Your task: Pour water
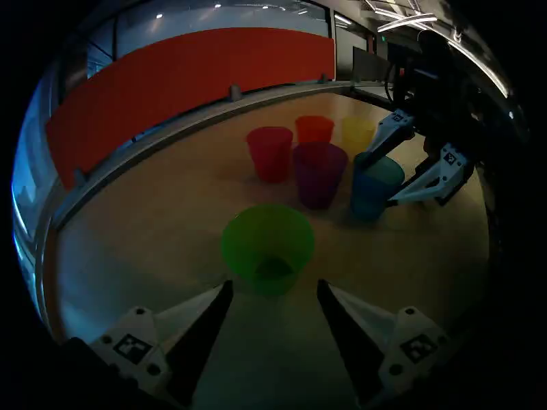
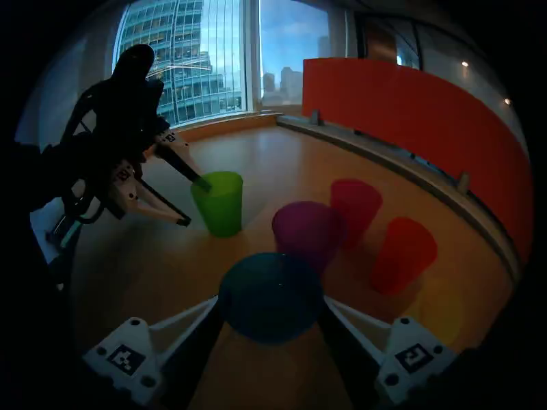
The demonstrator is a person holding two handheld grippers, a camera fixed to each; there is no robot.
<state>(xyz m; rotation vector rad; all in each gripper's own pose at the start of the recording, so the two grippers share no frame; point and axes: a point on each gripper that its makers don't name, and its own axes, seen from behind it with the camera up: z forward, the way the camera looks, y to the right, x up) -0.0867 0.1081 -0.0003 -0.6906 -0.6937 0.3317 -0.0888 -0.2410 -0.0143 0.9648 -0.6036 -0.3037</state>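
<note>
Wood table (image 1: 171, 225): six cups are standing on it, all upright, long axes vertical, mouths pointing up.
Green cup (image 1: 268, 249): standing apart from the others, just ahead of the left gripper's fingertips.
Left gripper (image 1: 275, 283): holding its fingers spread, gripping nothing.
Teal cup (image 1: 372, 188): sitting between the right gripper's fingers, at the edge of the cluster.
Right gripper (image 2: 271, 304): flanking the teal cup closely on both sides; I cannot tell whether it is pinching.
Cluster: purple cup (image 1: 319, 174) is standing just beside the teal cup, with pink cup (image 1: 271, 154), orange cup (image 1: 314, 128) and yellow cup (image 1: 357, 133) lining up behind.
Red partition (image 1: 191, 75): running along the table's far edge.
</note>
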